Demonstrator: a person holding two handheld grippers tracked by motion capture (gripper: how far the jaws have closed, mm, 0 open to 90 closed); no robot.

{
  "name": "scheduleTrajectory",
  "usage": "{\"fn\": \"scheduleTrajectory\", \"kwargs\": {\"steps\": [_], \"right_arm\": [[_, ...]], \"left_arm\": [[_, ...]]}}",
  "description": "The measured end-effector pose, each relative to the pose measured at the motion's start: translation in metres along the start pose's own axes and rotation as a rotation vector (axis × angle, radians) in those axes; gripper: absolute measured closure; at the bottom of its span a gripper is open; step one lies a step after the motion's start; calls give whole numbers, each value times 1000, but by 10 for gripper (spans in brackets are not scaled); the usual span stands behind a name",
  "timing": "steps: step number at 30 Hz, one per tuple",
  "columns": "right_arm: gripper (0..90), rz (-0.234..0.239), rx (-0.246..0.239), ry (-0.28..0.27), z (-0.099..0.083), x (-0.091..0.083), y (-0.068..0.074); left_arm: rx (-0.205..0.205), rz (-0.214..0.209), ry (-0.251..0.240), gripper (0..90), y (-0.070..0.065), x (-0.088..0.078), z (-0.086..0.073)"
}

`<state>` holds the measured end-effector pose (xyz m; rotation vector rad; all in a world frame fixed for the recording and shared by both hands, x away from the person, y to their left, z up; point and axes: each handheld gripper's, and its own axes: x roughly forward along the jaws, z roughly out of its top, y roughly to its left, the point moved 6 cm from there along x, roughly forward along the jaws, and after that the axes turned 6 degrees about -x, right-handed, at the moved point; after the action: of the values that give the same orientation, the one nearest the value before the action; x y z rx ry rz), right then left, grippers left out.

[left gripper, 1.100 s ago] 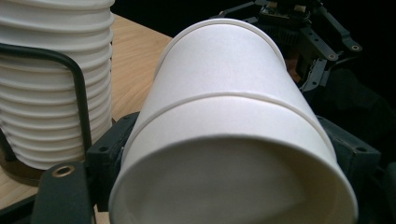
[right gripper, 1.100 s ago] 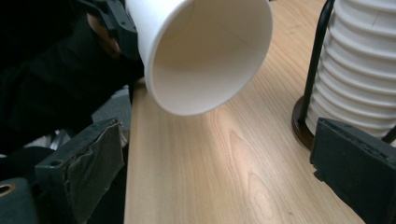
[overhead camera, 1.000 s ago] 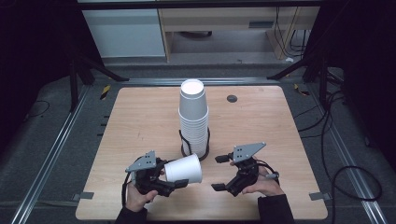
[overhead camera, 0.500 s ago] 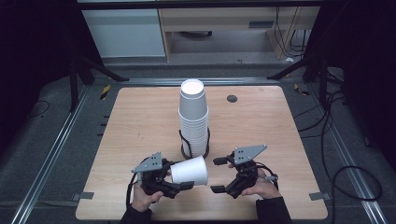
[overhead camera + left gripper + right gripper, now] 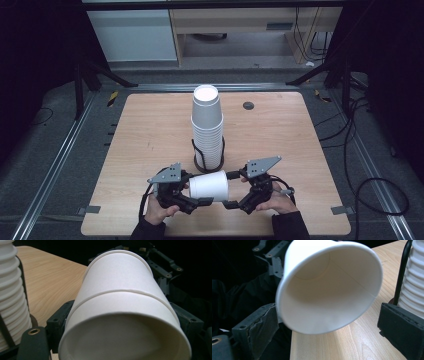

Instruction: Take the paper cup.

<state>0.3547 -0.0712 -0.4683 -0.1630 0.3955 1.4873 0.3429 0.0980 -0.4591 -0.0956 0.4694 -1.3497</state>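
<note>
A white paper cup (image 5: 209, 186) lies sideways in the air between my two grippers near the table's front edge. My left gripper (image 5: 195, 190) is shut on its base end, and in the left gripper view the cup (image 5: 120, 302) shows a ring seam around its middle, like two nested cups. The cup's open mouth (image 5: 329, 290) faces my right gripper (image 5: 231, 190), which is open, its jaws on either side of the rim. One black pad (image 5: 254, 325) stands left of the mouth and the other pad (image 5: 402, 322) stands right of it.
A tall stack of white cups (image 5: 207, 122) stands in a black wire holder (image 5: 207, 162) just behind the grippers, close to the right gripper's pad in the right gripper view. A small black disc (image 5: 248, 105) lies far back on the wooden table (image 5: 140, 140).
The left gripper has carried the cup to the right, and the right gripper has closed in from the right. The cup's mouth now sits between the right jaws.
</note>
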Motion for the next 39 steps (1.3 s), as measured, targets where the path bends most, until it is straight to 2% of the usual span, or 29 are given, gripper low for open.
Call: {"fn": "scheduleTrajectory", "kwargs": {"steps": [10, 23, 32, 39], "right_arm": [[39, 27, -1, 13, -2, 3, 1], [61, 61, -13, 17, -3, 8, 4], [91, 53, -15, 5, -1, 6, 3], [113, 44, -23, 19, -2, 6, 3]], "left_arm": [[25, -27, 38, 189, -5, 7, 3], [25, -53, 54, 190, -5, 12, 2], [24, -55, 56, 202, -5, 13, 2], [28, -51, 69, 213, -4, 12, 1]]}}
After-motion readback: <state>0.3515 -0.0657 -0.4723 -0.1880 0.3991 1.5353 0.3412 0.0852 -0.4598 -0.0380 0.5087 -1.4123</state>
